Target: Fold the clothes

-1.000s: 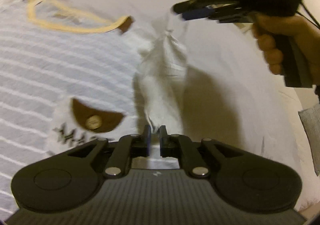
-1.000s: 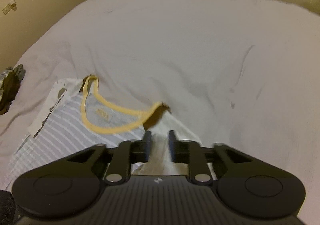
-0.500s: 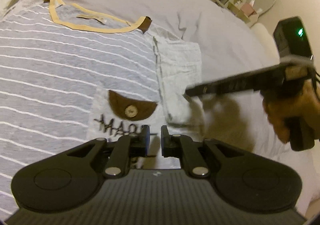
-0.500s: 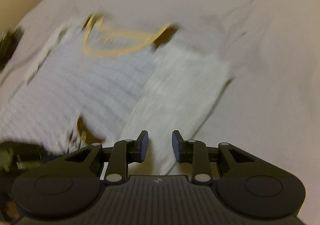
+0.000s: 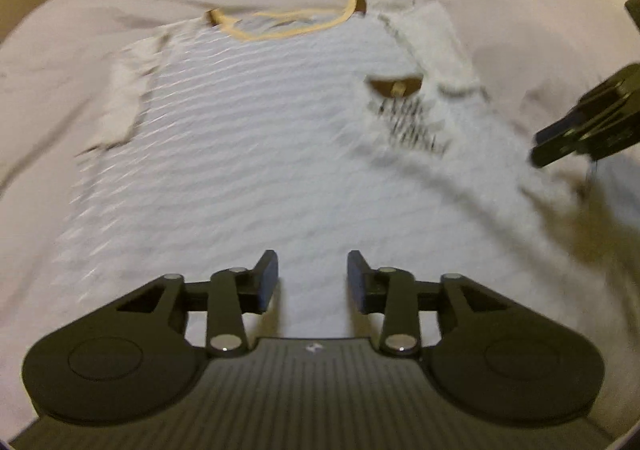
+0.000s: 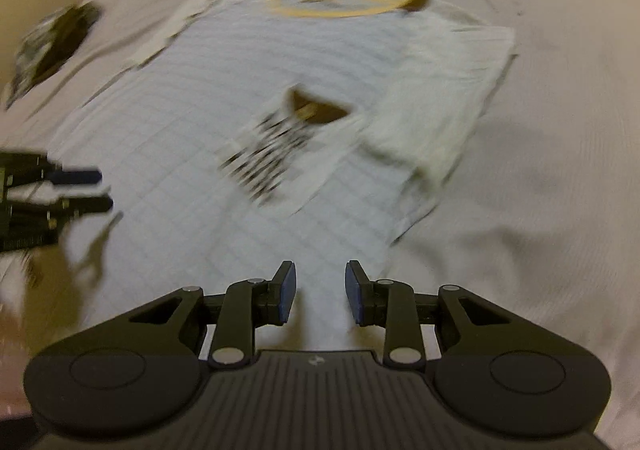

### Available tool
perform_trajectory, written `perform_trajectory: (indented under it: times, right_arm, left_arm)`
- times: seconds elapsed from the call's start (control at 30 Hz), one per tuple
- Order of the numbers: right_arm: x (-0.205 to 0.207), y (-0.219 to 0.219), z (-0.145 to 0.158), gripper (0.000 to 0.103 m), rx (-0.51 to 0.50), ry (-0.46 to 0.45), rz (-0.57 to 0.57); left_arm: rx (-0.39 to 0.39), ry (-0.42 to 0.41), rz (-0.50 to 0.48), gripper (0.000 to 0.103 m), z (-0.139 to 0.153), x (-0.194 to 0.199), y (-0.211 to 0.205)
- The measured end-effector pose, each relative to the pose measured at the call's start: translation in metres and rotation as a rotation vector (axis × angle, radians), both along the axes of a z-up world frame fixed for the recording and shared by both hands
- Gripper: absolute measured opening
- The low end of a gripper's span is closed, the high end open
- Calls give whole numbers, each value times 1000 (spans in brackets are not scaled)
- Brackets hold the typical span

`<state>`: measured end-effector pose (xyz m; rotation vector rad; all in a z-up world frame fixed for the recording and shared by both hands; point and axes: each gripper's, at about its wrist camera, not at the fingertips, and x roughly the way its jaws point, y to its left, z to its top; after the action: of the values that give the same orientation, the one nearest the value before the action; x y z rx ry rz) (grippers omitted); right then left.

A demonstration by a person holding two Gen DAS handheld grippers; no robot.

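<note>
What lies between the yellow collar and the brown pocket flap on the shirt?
Only striped shirt fabric lies between the yellow collar and the brown pocket flap; nothing rests on it. Both wrist views show it, though blurred.

Left wrist view: I look forward along my left gripper [image 5: 312,282] from the hem end, low over the striped shirt [image 5: 256,153], toward its yellow collar [image 5: 280,25]. Right wrist view: my right gripper [image 6: 320,292] faces likewise, offset rightward. Both views share the shirt, the bedsheet [image 6: 560,129], and each other's gripper at the frame edge.
</note>
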<state>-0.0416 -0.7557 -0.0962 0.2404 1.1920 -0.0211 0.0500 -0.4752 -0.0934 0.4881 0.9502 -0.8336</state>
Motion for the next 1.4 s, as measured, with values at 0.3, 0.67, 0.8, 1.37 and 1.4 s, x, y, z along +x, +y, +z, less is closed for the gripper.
perform_trajectory:
  times: [0.3, 0.67, 0.8, 1.37, 1.4]
  right_arm:
    - [-80, 95, 28, 35, -49, -24, 100]
    - [-158, 216, 17, 42, -237, 54, 150]
    - [-173, 251, 8, 46, -301, 86, 195]
    - [-189, 293, -16, 69, -456, 48, 335]
    - [-191, 294, -17, 69, -474, 43, 343]
  left_arm:
    - [143, -85, -42, 46, 38, -56, 128]
    - [244, -286, -382, 58, 16, -107, 232]
    - [302, -401, -547, 58, -5, -128, 253]
    - [398, -561, -632, 34, -59, -118, 222]
    - [405, -564, -624, 17, -56, -113, 220]
